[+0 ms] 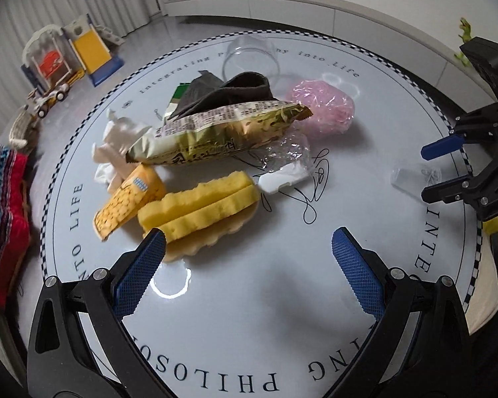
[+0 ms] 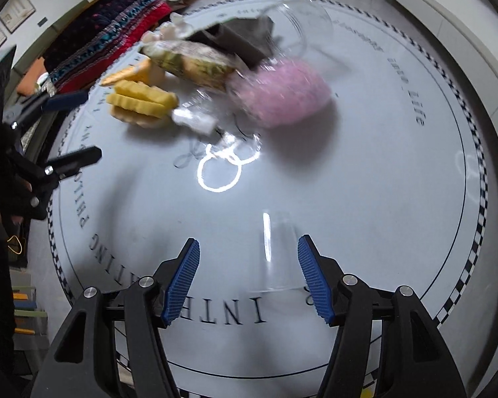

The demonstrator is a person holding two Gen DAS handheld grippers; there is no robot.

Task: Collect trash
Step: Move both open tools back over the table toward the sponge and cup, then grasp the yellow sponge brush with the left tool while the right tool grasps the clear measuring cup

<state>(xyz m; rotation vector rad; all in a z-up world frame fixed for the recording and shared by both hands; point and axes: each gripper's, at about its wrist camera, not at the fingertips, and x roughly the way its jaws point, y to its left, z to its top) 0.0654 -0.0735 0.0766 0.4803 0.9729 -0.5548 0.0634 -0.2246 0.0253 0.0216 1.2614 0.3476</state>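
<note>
**Trash heaped at the far side of the round table**

The right wrist view is smeared by motion, so the pile reads poorly there. A clear cup (image 1: 249,54) behind the heap is nearly invisible. A small clear plastic scrap (image 1: 415,177) lies apart near the table's checkered edge (image 1: 461,152), faint against the top; from the right wrist it shows only as a glint between the fingers.

The snack bag (image 1: 215,129), pink wad (image 1: 322,106), yellow sponge (image 1: 199,205) and white tissue (image 1: 116,146) crowd together. The near half of the table is bare.

The left gripper (image 1: 249,248) hangs open and empty. The right gripper (image 2: 249,275) is open over the scrap, pads not pressing it.
</note>
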